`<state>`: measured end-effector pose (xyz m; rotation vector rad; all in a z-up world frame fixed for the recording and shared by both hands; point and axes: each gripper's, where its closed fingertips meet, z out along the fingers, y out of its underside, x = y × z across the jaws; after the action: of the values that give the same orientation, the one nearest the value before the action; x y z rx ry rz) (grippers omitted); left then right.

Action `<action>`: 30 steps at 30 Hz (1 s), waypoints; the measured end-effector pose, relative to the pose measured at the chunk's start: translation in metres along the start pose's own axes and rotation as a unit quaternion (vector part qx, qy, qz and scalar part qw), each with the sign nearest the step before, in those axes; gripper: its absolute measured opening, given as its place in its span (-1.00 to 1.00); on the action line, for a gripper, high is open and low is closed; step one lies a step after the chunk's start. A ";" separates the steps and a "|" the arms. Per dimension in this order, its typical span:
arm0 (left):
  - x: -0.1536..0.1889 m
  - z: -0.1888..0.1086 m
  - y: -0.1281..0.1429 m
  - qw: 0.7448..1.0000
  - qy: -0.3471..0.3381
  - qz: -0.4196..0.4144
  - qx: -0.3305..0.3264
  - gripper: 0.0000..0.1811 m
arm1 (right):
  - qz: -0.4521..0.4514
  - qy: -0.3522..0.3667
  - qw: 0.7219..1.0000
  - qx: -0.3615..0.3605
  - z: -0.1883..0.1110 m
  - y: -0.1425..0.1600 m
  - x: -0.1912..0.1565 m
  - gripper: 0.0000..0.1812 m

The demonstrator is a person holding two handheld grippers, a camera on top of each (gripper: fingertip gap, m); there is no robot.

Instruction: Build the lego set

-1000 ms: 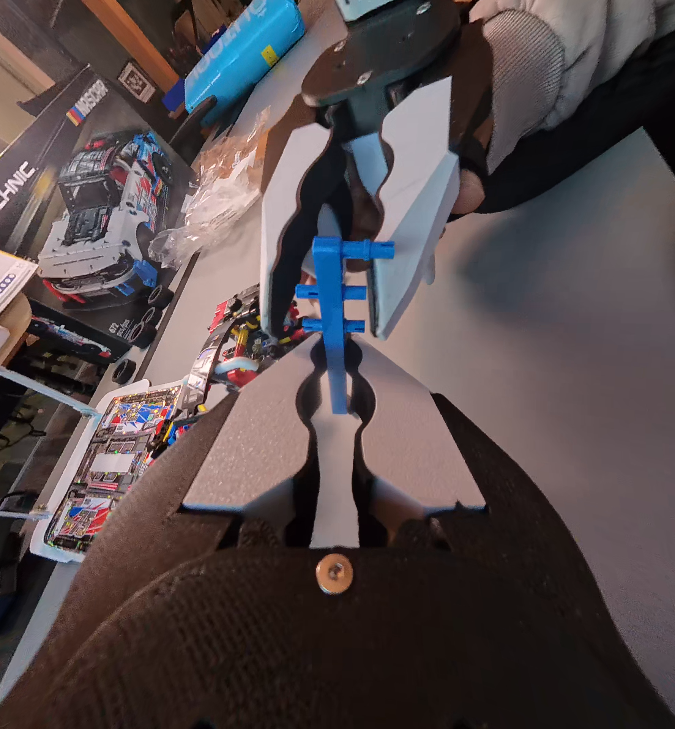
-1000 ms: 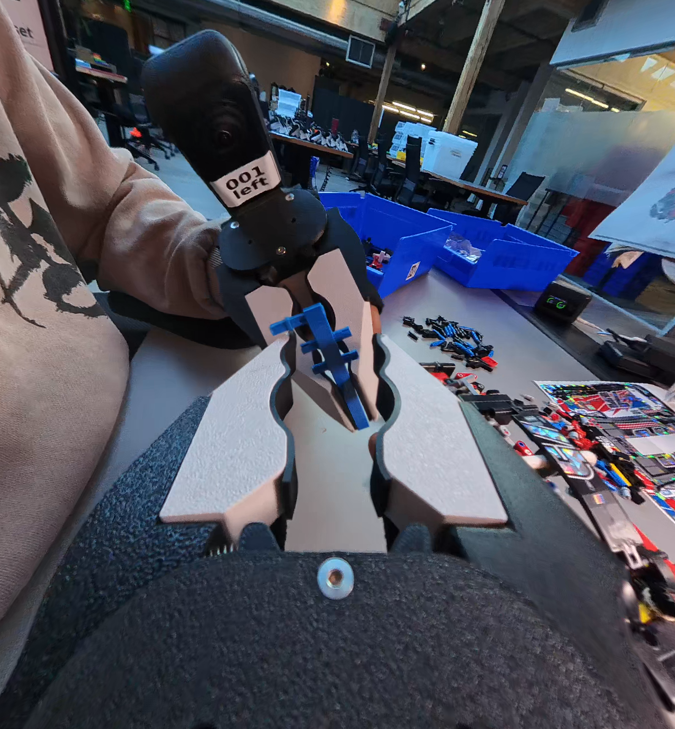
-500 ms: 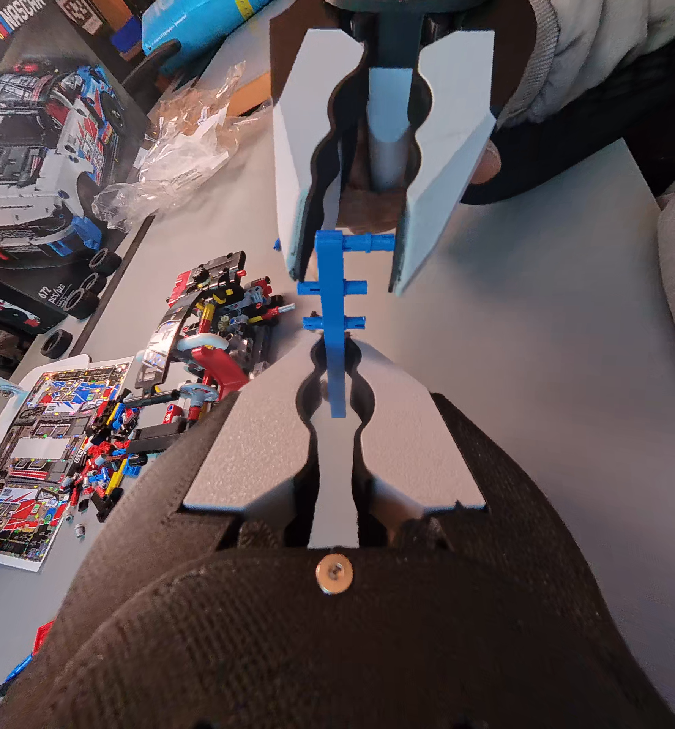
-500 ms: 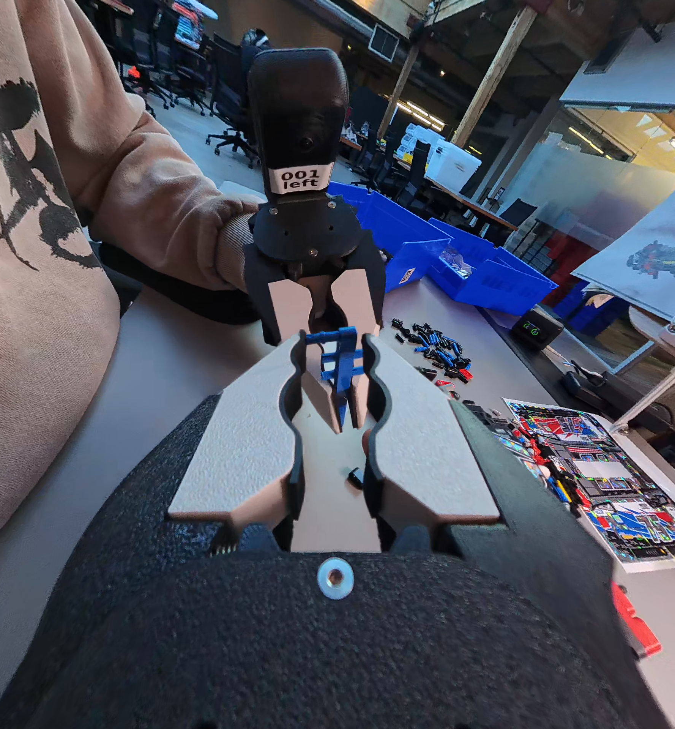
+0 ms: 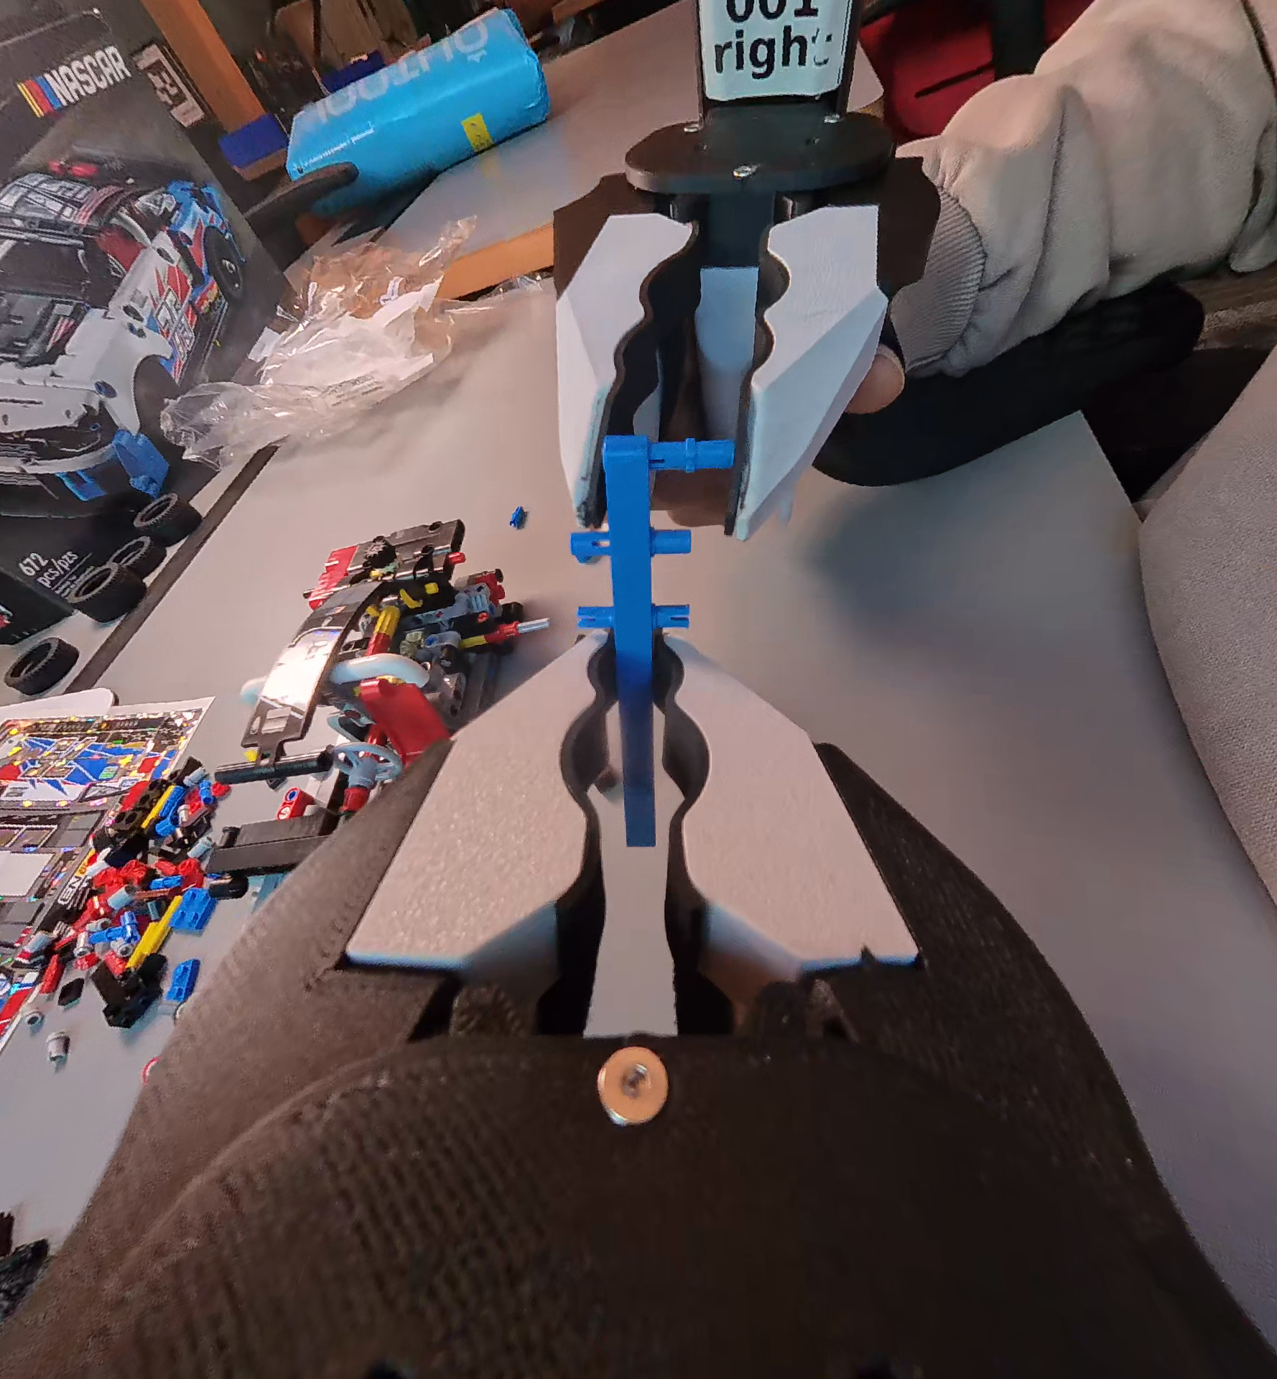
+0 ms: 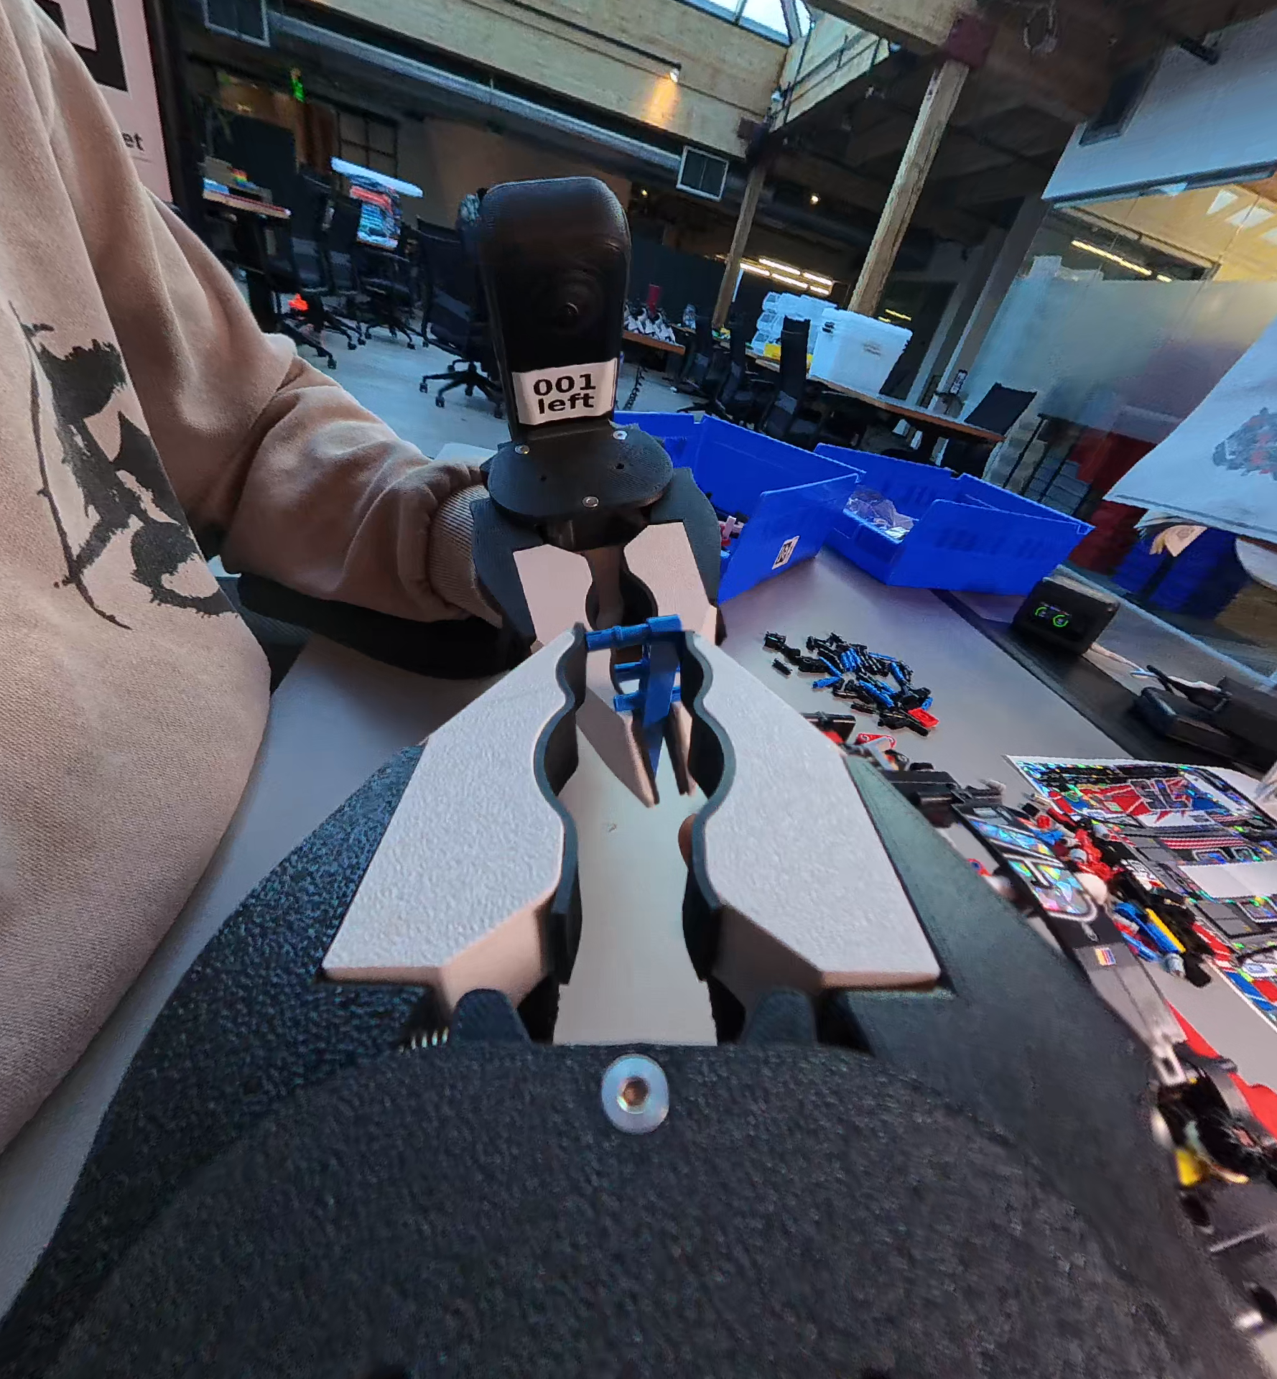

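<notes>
Blue beam [image 5: 632, 671] sits clamped in our left tongs [image 5: 629, 657]; our right tongs [image 6: 635, 649] stand apart around its top pin; both carry white labels.

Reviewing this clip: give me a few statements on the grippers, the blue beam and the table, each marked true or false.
1. The left gripper is shut on the blue beam. True.
2. The right gripper is clamped tight on a tyre. False: it is open, its fingers either side of the top pin on the beam.
3. Pins stick out sideways from the beam. True.
4. The partly built car is held in the air. False: it lies on the table.
5. The blue bins sit on the floor. False: they are on the table.
</notes>
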<state>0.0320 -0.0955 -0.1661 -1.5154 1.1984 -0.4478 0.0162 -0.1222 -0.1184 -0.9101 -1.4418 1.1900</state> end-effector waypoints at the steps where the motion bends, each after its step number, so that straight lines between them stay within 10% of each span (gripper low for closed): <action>1: 0.000 0.000 0.000 1.000 -0.003 0.010 -0.003 -0.94 | 0.008 -0.001 1.000 0.000 -0.001 0.000 0.001 -0.73; 7: 0.012 0.000 0.000 0.995 -0.006 0.096 -0.029 -0.92 | 0.059 -0.022 0.998 -0.003 0.001 0.002 0.001 -0.37; 30: -0.007 -0.005 0.000 0.991 -0.056 0.117 -0.042 -0.93 | 0.109 0.022 0.994 0.006 0.001 0.005 0.018 -0.44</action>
<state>0.0250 -0.0924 -0.1628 -1.4304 1.2999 -0.1553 0.0113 -0.1039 -0.1195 -1.0994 -1.3245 1.3284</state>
